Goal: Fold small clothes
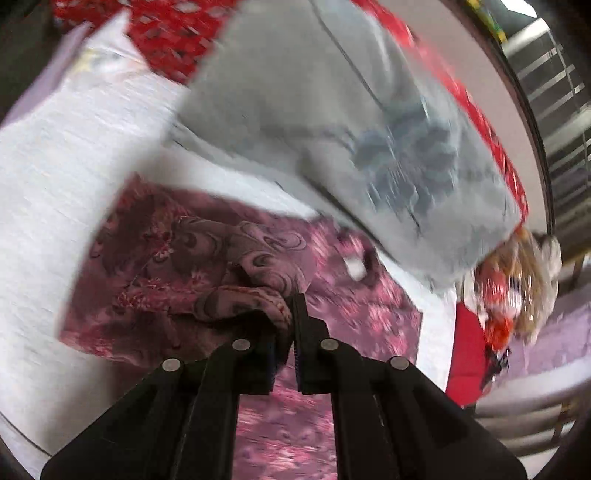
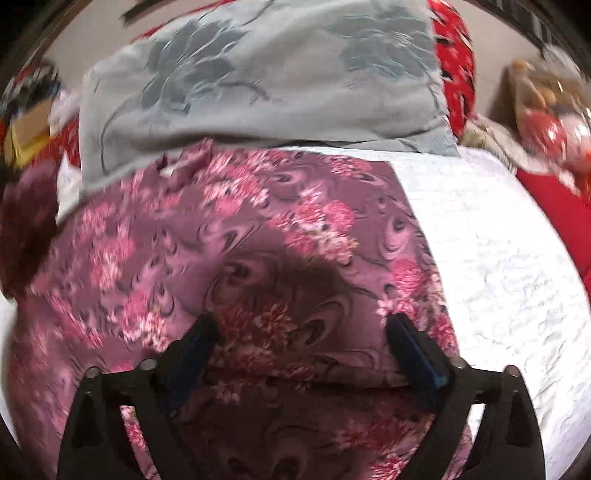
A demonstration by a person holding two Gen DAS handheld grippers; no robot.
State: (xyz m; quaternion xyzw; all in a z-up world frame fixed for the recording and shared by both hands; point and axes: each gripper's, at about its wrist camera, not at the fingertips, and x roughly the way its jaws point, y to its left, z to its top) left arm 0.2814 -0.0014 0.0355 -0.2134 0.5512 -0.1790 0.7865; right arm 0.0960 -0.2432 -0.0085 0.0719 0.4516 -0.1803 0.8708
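A small mauve garment with pink flowers (image 1: pixel 207 251) lies on the white bedsheet (image 1: pixel 48 173). My left gripper (image 1: pixel 290 314) is shut on a bunched fold of this garment and holds it lifted off the sheet. In the right wrist view the same garment (image 2: pixel 236 236) spreads wide below me. My right gripper (image 2: pixel 301 328) is open, its blue-padded fingers (image 2: pixel 413 350) set wide apart just over the cloth, holding nothing.
A grey pillow with a blue flower pattern (image 1: pixel 332 122) (image 2: pixel 258 81) lies just beyond the garment. Red patterned bedding (image 1: pixel 173 33) (image 2: pixel 454 62) lies behind it. A heap of red and gold items (image 1: pixel 517 288) (image 2: pixel 546 110) sits at the right. White sheet (image 2: pixel 498 258) shows to the right.
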